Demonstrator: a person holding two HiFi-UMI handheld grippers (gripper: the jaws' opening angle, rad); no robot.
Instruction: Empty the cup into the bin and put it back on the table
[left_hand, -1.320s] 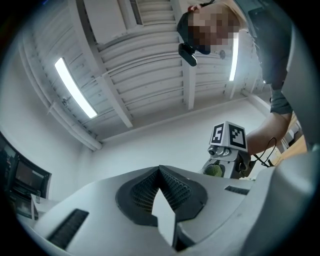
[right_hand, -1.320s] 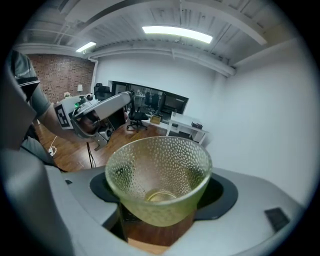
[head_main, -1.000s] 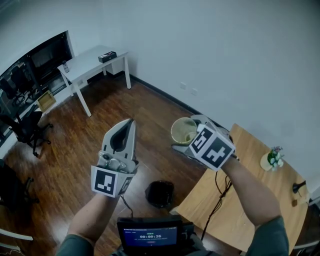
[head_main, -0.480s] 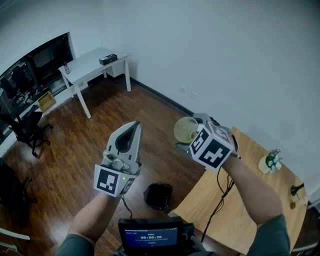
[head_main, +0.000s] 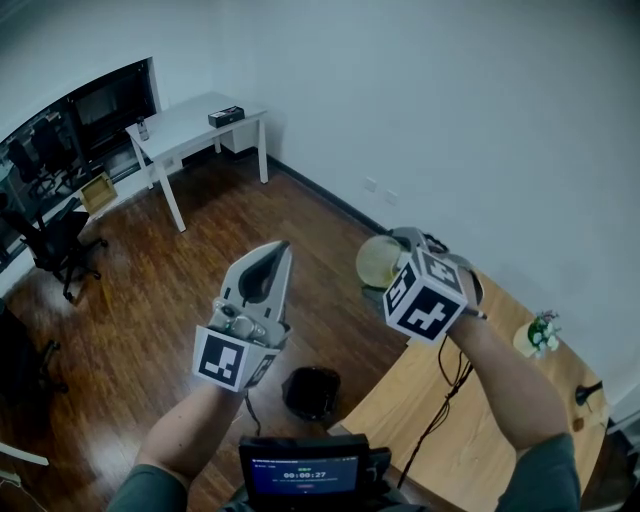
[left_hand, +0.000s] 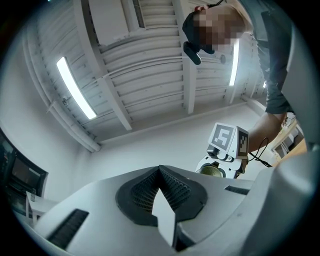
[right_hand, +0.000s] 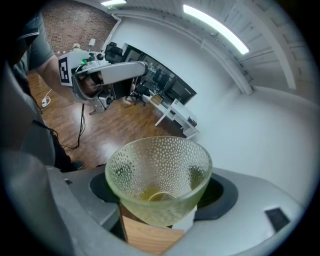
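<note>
1. Cup is hanging tilted, clamped in the right gripper jaws, near the worktop edge.
2. Left gripper is pointing upward, jaws pressing together, empty.
3. Bin is standing on the floor.

Illumination: cool, even, came from long white ceiling strip lamps. Mild sheen lay on glossy brown wooden floor. Gripper views bent fisheye-wise, corners vignetted black.

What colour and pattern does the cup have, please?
The cup is translucent yellow-green, dimpled all over; right gripper view.
</note>
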